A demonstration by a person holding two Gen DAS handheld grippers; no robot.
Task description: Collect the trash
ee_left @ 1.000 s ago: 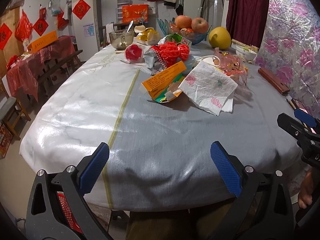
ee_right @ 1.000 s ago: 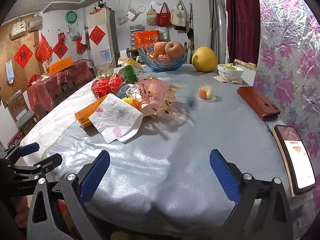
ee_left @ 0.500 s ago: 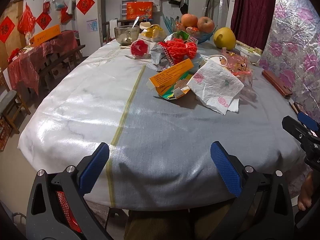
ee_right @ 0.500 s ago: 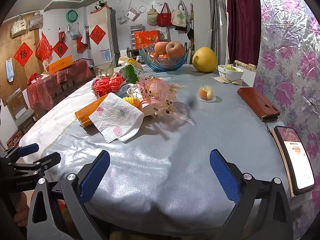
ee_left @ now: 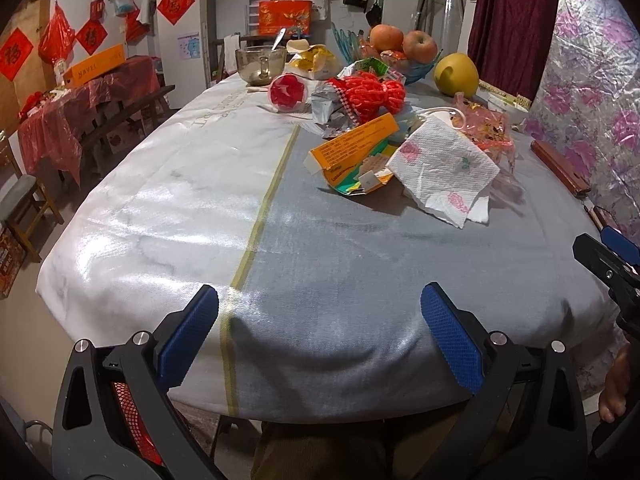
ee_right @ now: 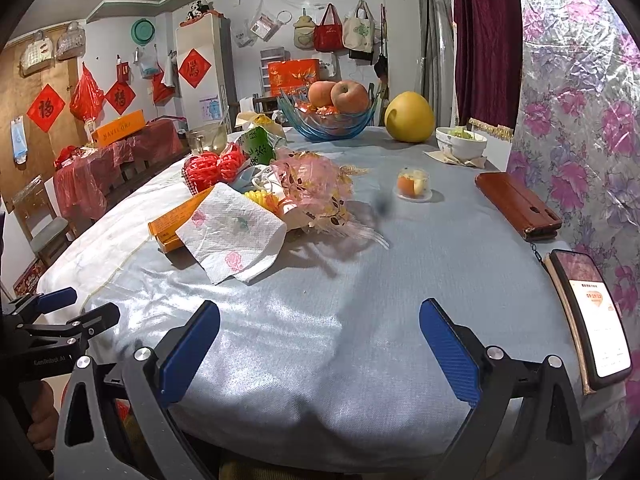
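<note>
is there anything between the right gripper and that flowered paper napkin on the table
Nothing visible. The right gripper hangs open at the near table edge, and only bare grey tablecloth lies between it and the paper napkin. The orange box and pink wrapper sit beside and behind the napkin.

Orange box (ee_left: 95, 65) reads "NAVEL OR…"; red diamond sign (ee_right: 45, 107) "福".

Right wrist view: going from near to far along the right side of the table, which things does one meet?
Phone with lit screen → brown leather wallet → white bowl → yellow pomelo.
</note>
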